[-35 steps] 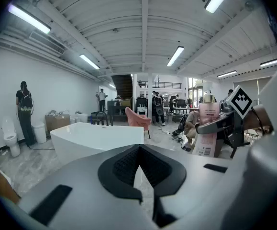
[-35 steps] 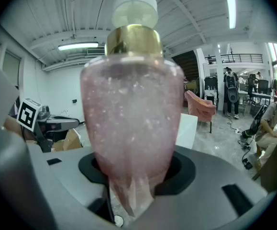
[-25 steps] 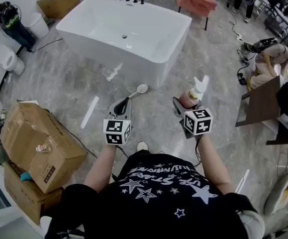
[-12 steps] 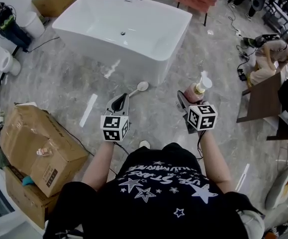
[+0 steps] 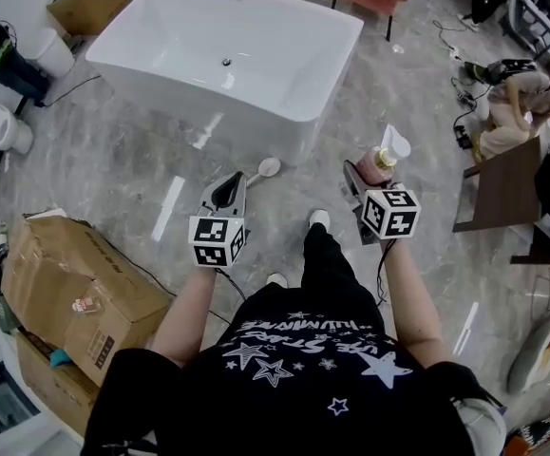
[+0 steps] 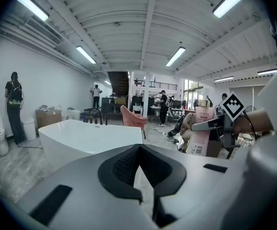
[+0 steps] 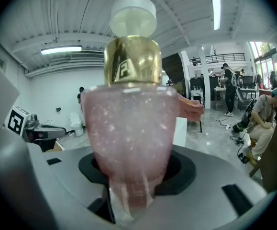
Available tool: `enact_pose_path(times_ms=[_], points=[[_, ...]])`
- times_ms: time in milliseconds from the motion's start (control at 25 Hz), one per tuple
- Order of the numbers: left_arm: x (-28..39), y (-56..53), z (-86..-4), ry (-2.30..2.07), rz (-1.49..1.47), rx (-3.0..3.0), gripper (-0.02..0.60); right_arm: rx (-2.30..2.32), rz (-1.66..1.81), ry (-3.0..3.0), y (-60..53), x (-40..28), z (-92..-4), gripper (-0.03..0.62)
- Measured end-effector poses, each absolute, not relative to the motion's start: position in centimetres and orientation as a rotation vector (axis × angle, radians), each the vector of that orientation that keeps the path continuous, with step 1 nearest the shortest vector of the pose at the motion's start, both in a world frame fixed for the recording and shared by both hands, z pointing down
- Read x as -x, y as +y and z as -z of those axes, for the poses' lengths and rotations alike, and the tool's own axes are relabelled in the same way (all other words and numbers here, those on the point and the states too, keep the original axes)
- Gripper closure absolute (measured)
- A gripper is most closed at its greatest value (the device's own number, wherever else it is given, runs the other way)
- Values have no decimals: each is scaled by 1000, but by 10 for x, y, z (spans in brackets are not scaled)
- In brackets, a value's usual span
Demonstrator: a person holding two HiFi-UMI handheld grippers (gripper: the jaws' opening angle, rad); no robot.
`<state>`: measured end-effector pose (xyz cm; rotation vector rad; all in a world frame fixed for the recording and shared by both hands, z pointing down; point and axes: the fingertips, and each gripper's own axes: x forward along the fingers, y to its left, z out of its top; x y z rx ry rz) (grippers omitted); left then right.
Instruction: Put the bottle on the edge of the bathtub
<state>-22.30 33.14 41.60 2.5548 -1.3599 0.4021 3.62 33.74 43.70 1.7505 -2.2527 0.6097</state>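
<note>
right tongs [image 5: 369, 177] clenched on bottle [image 7: 128, 128]: translucent pink glittery body, gold collar, frosted round cap; near-right of glossy white bathtub [image 5: 256, 122], apart. left tongs [image 5: 229, 186] closed, empty. glitter visible in right gripper view only.

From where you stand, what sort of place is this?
Probably an open workshop or showroom, not a home bathroom: a white bathtub stands alone on the stone floor, cardboard boxes sit nearby, and strip lights hang under a high ribbed ceiling.

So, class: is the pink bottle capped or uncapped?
Capped: a white cap tops the gold collar on the bottle in the right gripper.
</note>
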Motion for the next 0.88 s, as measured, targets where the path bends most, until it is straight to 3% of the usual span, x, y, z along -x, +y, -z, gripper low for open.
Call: enact_pose_path(times_ms=[880], points=[[105, 85, -412, -1532, -441, -2435, 566, -1569, -626, -2363, 64, -149, -459, 372]])
